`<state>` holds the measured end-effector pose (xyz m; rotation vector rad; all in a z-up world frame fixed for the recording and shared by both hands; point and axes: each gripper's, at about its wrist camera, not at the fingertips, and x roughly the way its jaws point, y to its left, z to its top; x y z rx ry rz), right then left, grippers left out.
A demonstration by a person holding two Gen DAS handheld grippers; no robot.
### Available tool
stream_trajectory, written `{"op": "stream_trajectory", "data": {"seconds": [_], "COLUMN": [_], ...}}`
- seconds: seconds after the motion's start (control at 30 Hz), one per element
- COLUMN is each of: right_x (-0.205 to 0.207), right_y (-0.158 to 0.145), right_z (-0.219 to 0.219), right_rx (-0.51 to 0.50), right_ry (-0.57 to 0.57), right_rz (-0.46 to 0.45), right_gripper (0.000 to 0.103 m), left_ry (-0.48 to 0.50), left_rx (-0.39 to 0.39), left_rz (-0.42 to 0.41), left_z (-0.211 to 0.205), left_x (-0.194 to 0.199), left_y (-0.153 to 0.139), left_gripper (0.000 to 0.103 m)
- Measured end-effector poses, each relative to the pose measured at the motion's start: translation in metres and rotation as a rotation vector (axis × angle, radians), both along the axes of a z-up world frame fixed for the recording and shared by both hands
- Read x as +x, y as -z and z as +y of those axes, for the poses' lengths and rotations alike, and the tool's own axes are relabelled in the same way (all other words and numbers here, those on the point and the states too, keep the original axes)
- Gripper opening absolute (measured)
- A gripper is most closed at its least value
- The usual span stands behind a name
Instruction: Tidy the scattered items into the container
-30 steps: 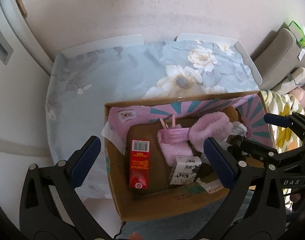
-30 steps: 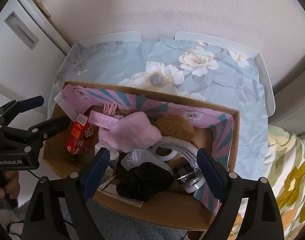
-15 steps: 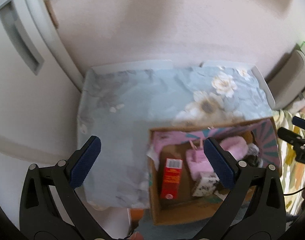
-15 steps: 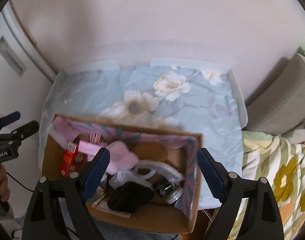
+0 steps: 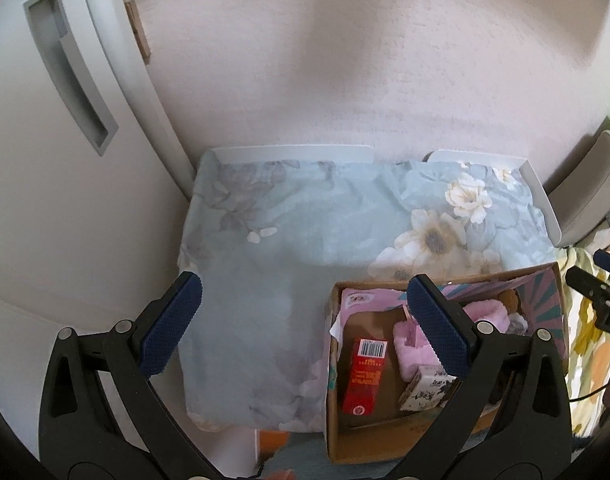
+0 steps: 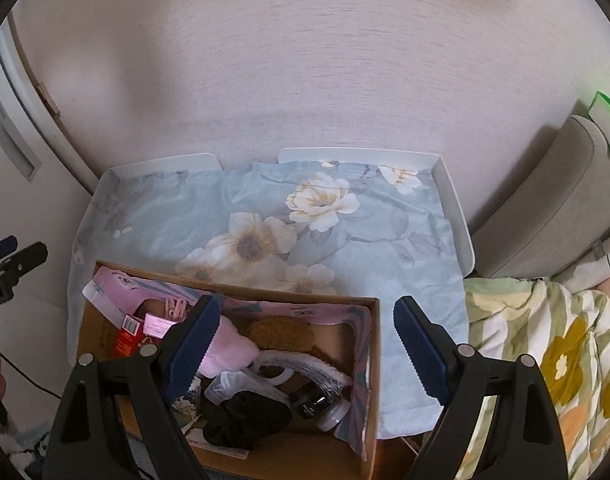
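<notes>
A cardboard box with pink lining sits at the near edge of a floral-cloth table; it also shows in the right wrist view. Inside lie a red carton, a pink fluffy item, a small white patterned box, a brown fuzzy item, a black scrunchie and clear hoops. My left gripper is open and empty, high above the box's left side. My right gripper is open and empty, above the box's right side.
White raised rails edge the table against a pale wall. A white cabinet door stands at the left. A grey cushion and a flowered blanket lie at the right.
Both grippers have pulled up and back from the box, so it looks smaller and lower. The left view has shifted left. Both stay open and empty.
</notes>
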<state>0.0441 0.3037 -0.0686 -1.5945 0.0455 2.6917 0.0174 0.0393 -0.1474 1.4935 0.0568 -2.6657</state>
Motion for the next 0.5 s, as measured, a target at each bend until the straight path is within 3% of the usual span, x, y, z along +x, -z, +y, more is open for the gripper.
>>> {"op": "stream_trajectory", "data": {"seconds": [0.5], "right_x": [-0.0016], "right_y": [0.0018], "right_z": [-0.0037], "right_rx": [0.009], "right_ry": [0.001], "right_rz": [-0.006], "right_gripper": [0.087], "left_ry": [-0.011], "left_rx": [-0.013], "left_rz": [-0.002], "left_z": [-0.0051], "left_x": [-0.0073], "left_y": [0.0042], "left_gripper": [0.102]}}
